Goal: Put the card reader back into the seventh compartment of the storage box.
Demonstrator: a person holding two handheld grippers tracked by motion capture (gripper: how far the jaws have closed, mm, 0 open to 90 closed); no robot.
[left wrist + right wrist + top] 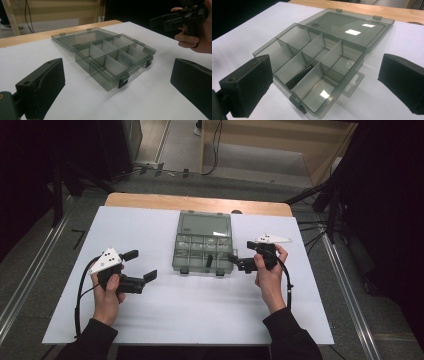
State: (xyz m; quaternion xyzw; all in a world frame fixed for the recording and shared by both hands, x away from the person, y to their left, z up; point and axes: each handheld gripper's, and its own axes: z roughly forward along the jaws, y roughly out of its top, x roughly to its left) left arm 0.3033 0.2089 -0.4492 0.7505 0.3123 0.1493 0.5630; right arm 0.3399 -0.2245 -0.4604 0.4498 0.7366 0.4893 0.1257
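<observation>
High view: smoky clear compartment box lying open mid-table on white table, lid folded flat toward far edge, long axis left to right. Right hand-held gripper just beside box's right front corner, jaws apart, gripping nothing; left hand-held gripper well apart to box's left, jaws spread, also unloaded. Right hand clearly nearer. Small black piece standing in a front compartment, right of centre. Left gripper view: box ahead and slightly right of the spread jaws, corner-on, near but not touching; latches on front wall facing right. Right gripper view: box directly between and beyond the parted jaws, front corner closest; black piece lying slantwise in a front-row cell, long axis pointing roughly toward the camera. Judged next reach: right side, forward and down into that cell
</observation>
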